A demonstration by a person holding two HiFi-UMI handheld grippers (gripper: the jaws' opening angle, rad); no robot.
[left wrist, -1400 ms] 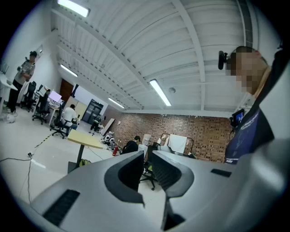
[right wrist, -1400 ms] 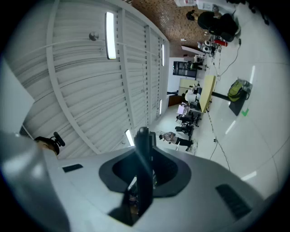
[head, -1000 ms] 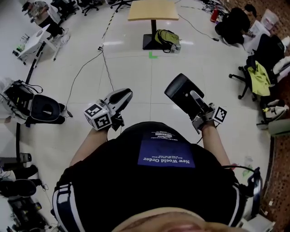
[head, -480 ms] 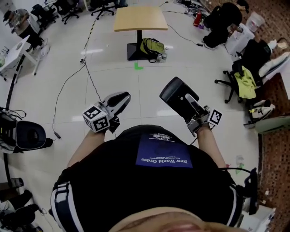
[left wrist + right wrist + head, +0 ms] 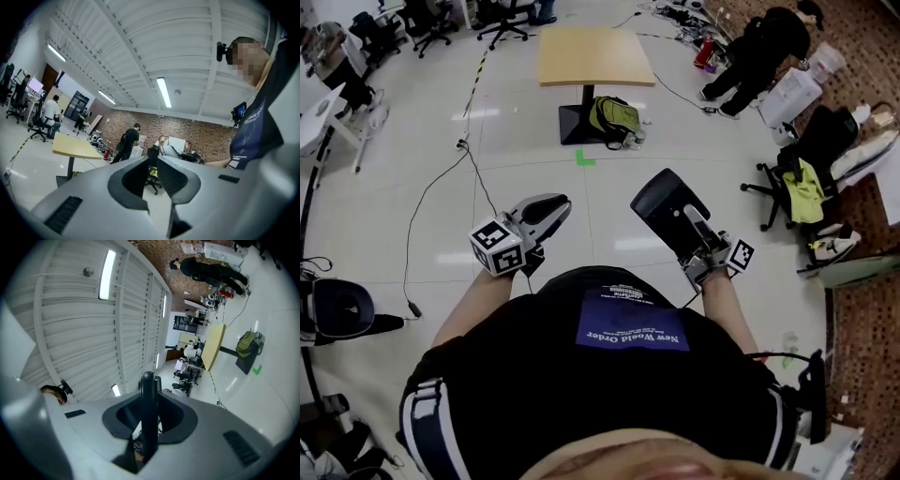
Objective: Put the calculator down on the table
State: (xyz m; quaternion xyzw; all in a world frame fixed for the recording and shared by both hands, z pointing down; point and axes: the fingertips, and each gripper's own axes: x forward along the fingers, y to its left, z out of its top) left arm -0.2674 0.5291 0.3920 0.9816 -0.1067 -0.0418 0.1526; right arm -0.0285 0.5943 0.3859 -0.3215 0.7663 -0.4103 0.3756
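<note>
Big open room, glossy white floor, brick wall to the right. Table [image 5: 595,56] stands well ahead, top bare, a bag [image 5: 614,117] at its foot and a green mark [image 5: 585,159] on the floor in front.

Calculator [image 5: 661,202] is not on the table. It is carried in the air over the floor, clamped in the right gripper [image 5: 697,223]. In the right gripper view it sits edge-on between the jaws, pinched across its thin faces by one end. Left gripper [image 5: 548,208]: jaws a narrow slit apart, nothing between, held level beside the right.

Step in hand, as I judge it: the carry to the table, with the set-down not yet begun. To do it well:
- get close and bring the right gripper over bare tabletop, inside the edge;
- tip the free end down until the broad face is flat to the wood;
- spread the jaws only once it rests, then draw straight back.

Long axis runs in line with the gripper, free end pointing up and ahead toward the table. Broad face is tilted, not level.
</note>
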